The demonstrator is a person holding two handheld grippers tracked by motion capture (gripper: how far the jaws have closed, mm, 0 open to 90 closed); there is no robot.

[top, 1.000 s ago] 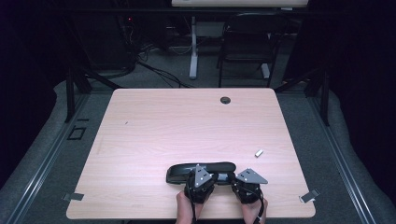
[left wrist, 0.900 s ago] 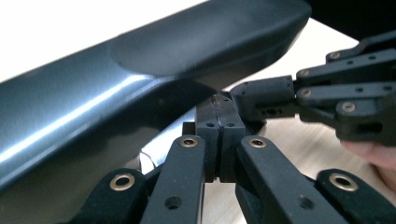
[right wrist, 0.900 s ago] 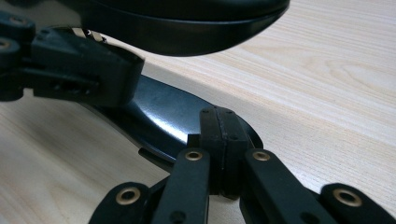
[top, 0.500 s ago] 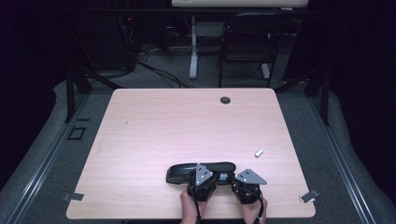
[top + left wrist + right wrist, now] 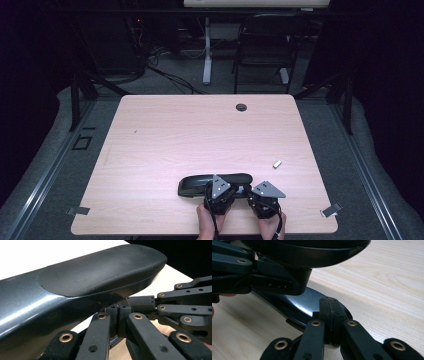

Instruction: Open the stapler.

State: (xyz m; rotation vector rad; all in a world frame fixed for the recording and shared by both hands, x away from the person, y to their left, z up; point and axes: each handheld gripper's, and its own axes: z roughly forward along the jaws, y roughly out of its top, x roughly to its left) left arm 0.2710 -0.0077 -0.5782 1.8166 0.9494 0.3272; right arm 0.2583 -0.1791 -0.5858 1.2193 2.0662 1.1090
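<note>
Pale wood bench (image 5: pixel 165 150), dark room behind. Low centre of frame: open black glasses case (image 5: pixel 215 183), hard, glossy, likely light and slippery. Left gripper (image 5: pixel 218 196) and right gripper (image 5: pixel 262 200) at its near edge, fingers pressed together, pinching nothing. Best taken across the rim.

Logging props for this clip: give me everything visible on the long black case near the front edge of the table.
The black case is a long, slim, rounded clamshell, like a glasses case, with a matte lid and a glossier dark shell below it. It lies flat on the wooden table, lengthwise across, near the front edge. In the right gripper view its lid looks raised off the glossy lower half. The left gripper and right gripper, both with jaws together, sit at its right end; contact is unclear.
</note>
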